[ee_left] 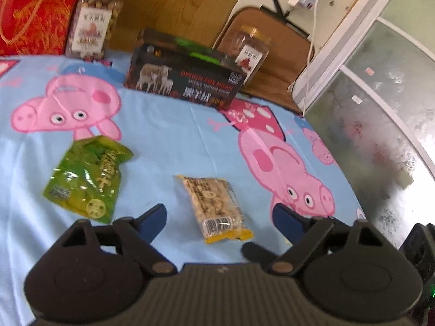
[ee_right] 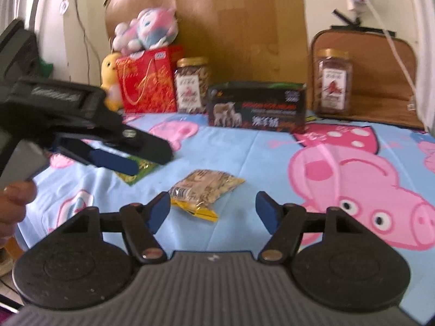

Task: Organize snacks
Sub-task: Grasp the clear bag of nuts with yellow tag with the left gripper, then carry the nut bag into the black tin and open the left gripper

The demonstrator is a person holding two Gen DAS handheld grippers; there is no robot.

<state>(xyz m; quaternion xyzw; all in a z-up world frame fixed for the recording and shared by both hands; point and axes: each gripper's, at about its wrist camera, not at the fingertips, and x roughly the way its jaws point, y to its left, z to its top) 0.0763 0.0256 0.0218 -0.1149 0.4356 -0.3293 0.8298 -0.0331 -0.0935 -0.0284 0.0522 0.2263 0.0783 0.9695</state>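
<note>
Here the left tool (ee_right: 152, 160) partly hides a seemingly green packet (ee_right: 138, 172).

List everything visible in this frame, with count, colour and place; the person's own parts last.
Tablecloth: 1, light blue with pink pigs, covering the table.
Green packet: 1, front left.
Yellow-edged packet: 1, clear, centre front.
Dark box: 1, black, centre back.
Jars: 2, clear with gold lids, back left and back right.
Gift bag: 1, red, back left.
Plush toys: pink-blue on the bag, yellow beside it.
Cardboard: brown, against the wall.
Left claw: open, over the yellow-edged packet.
Right claw: open, empty.
</note>
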